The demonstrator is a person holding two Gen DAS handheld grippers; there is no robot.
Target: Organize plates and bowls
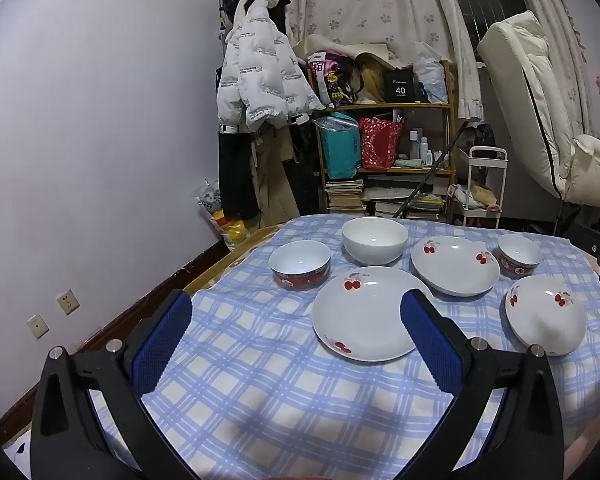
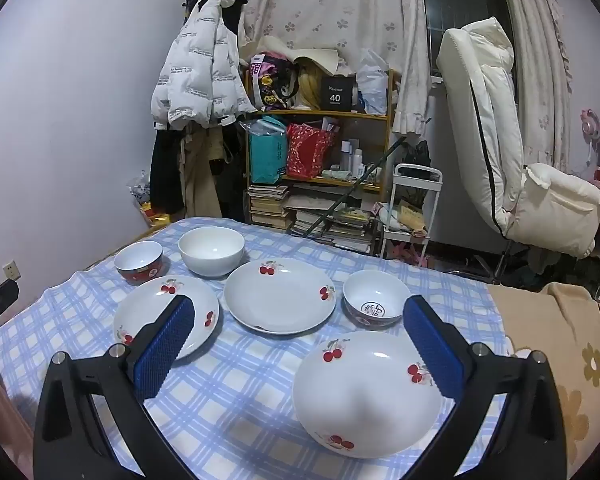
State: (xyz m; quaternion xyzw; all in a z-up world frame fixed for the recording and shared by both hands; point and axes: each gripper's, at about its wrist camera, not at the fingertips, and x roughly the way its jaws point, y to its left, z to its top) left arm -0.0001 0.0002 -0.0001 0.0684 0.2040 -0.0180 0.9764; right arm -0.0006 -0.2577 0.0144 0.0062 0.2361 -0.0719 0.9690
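Left gripper (image 1: 296, 320) and right gripper (image 2: 298, 328) both hover spread and empty above the blue checked tablecloth (image 2: 240, 400). On it sit 3 cherry plates (image 2: 280, 296) and 3 bowls (image 2: 211, 250); a cluttered shelf (image 2: 320, 148) stands behind.

Glossy glazed ceramic cherry plates (image 2: 280, 296) and white bowl (image 2: 211, 250); soft matt checked cloth (image 2: 228, 408); rough blue pads (image 2: 164, 346).
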